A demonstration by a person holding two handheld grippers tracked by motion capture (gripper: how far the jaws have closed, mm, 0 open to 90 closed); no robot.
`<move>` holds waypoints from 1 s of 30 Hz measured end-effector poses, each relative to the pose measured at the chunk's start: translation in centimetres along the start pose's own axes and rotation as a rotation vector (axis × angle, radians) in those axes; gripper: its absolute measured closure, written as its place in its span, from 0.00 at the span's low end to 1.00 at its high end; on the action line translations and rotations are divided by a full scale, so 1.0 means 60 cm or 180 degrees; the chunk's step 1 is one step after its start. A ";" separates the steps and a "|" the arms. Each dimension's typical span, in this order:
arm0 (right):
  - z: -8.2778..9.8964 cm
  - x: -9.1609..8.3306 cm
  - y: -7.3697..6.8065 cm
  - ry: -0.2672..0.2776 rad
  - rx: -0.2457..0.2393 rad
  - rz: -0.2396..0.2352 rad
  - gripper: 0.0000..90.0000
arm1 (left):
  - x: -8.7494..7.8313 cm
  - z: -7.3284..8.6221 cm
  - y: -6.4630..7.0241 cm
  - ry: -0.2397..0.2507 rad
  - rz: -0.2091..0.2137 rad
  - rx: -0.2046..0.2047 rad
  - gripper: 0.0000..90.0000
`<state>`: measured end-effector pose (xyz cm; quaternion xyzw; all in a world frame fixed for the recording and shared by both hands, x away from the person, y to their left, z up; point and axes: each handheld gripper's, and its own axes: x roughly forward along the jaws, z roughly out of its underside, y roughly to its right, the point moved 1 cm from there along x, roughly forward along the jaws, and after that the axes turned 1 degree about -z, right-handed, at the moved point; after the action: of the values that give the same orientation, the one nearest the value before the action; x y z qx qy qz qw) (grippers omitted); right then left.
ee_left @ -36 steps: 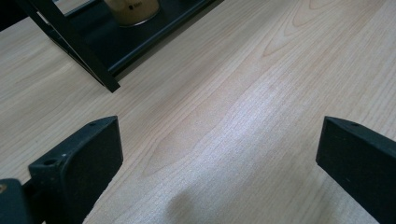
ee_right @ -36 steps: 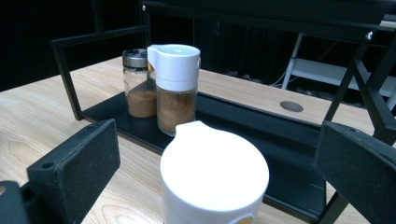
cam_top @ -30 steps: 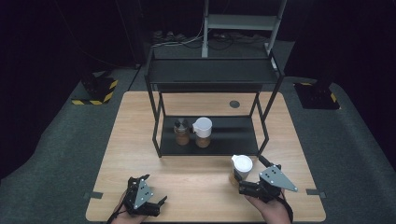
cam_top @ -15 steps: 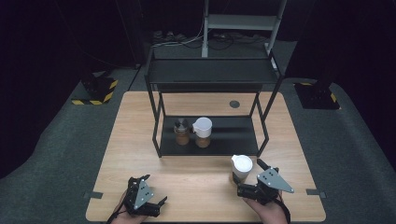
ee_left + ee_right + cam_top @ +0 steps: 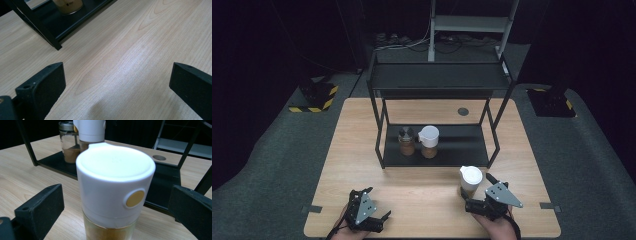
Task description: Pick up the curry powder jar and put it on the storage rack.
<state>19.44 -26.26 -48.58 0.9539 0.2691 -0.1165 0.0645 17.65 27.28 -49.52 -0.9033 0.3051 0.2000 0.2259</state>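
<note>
A dark room surrounds a light wooden worktop (image 5: 362, 150), which carries a black two-tier metal rack (image 5: 439, 80) set toward its far side. On the rack's lower shelf (image 5: 462, 145) two seasoning jars stand just beside each other: a glass jar with a metal cap (image 5: 406, 141) on the left and a white-capped jar (image 5: 429, 141) on the right, both holding brown powder.

In front of the rack, on the bare wood near its right front leg, stands a third jar, a white-lidded spice jar (image 5: 471, 180). It is upright, with a glass body of yellowish-brown contents below a tall white flip-top lid; the right gripper view shows a round gold spot on the lid's side (image 5: 135, 198).

The right claw (image 5: 476, 200) sits at the near right of the worktop, held in a hand, directly behind this jar. In its own view the jar stands between the two black jaws, which are spread wide with a gap on either side, so nothing is gripped.

The left claw (image 5: 374, 210) rests low at the near left of the worktop, well apart from the jar. Its jaws are likewise spread wide over bare wood, holding nothing; its view catches the rack's front corner and the base of a jar on the shelf at the top edge.
</note>
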 end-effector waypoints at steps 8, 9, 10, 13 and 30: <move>0.014 0.011 0.012 -0.0082 0.0112 -0.0020 0.01 | 0.000 0.000 0.000 -0.0001 0.0000 0.0003 0.01; 0.014 0.012 0.014 -0.0094 0.0132 -0.0033 0.01 | 0.000 0.000 0.000 -0.0003 0.0000 0.0006 0.01; 0.016 0.013 0.017 -0.0101 0.0145 -0.0055 0.02 | 0.000 0.000 0.000 -0.0003 0.0001 0.0006 0.01; 0.019 0.014 0.023 -0.0094 0.0172 -0.0104 0.04 | 0.000 0.000 0.000 -0.0002 0.0001 0.0002 0.01; 0.036 0.018 0.031 0.0071 0.0084 -0.0265 0.33 | 0.000 -0.001 0.000 -0.0005 0.0000 0.0018 0.01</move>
<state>20.90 -27.68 -50.81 0.9438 0.3077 -0.1120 0.0441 17.67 27.25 -49.50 -0.9024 0.3055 0.1999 0.2288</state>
